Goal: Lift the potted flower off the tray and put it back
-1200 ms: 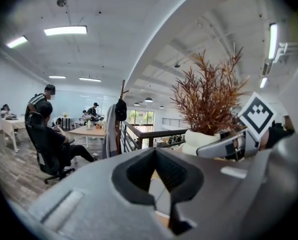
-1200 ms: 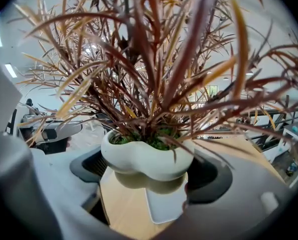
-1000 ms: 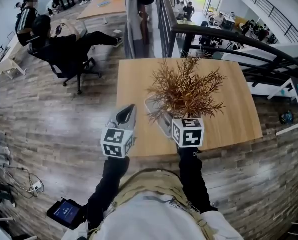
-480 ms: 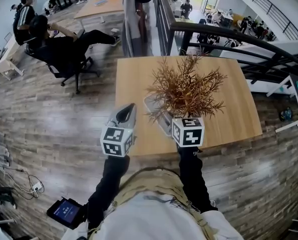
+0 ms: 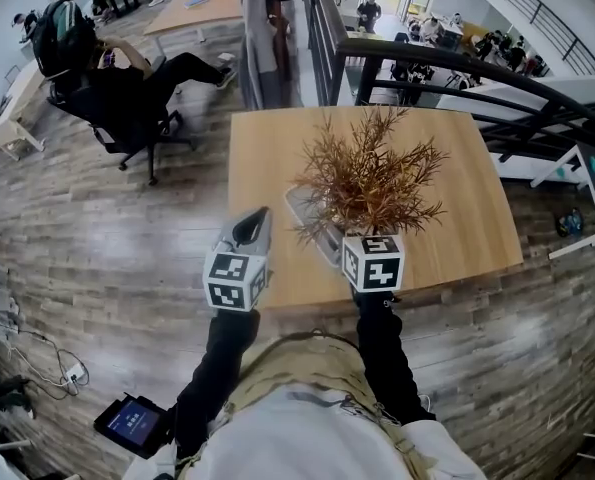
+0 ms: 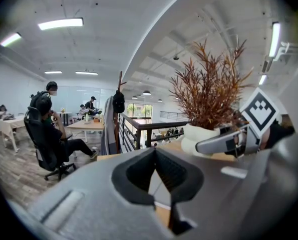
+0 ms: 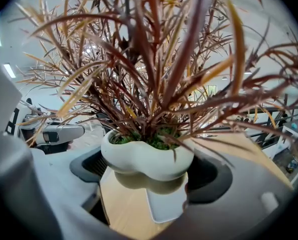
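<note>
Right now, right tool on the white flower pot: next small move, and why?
Probably lower it straight down: the right tool clamps the lumpy white pot of reddish-brown dried flower, which seems to hang just above the white rectangular tray.

The right gripper (image 7: 151, 171) has its dark pads (image 7: 88, 168) pressed against both sides of a white pot (image 7: 143, 156) (lumpy, with green moss at the rim) full of stiff reddish-brown leaves (image 7: 154, 74). Below it lie a white tray (image 7: 166, 206) and the wooden table (image 7: 121, 204).
</note>
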### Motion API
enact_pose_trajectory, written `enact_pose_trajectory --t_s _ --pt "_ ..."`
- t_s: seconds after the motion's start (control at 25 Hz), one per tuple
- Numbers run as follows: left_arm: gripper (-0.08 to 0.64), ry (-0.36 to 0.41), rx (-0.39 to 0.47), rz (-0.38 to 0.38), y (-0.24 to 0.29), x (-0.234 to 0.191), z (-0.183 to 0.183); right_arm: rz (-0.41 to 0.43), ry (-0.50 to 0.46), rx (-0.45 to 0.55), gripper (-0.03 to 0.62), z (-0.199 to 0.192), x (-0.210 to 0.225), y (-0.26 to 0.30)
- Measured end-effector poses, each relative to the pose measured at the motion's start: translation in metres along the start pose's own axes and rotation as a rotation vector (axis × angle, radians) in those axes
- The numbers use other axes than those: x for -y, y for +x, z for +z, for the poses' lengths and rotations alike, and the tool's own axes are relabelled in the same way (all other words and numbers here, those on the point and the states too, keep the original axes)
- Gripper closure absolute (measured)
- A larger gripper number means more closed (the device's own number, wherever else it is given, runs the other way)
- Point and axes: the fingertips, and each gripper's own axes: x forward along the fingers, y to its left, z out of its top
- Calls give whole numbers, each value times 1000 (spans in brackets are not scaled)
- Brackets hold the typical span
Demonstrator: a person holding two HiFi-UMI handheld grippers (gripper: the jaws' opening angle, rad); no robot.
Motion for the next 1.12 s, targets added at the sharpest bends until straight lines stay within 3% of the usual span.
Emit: enact_pose_trajectory --t_s 0.48,1.12 --pt "558 -37 -73 10 -3 -6 -50 13 7 -20 103 -50 5 24" --pt "558 -34 -144 49 3 -4 -157 20 12 -63 103 -184 33 79"
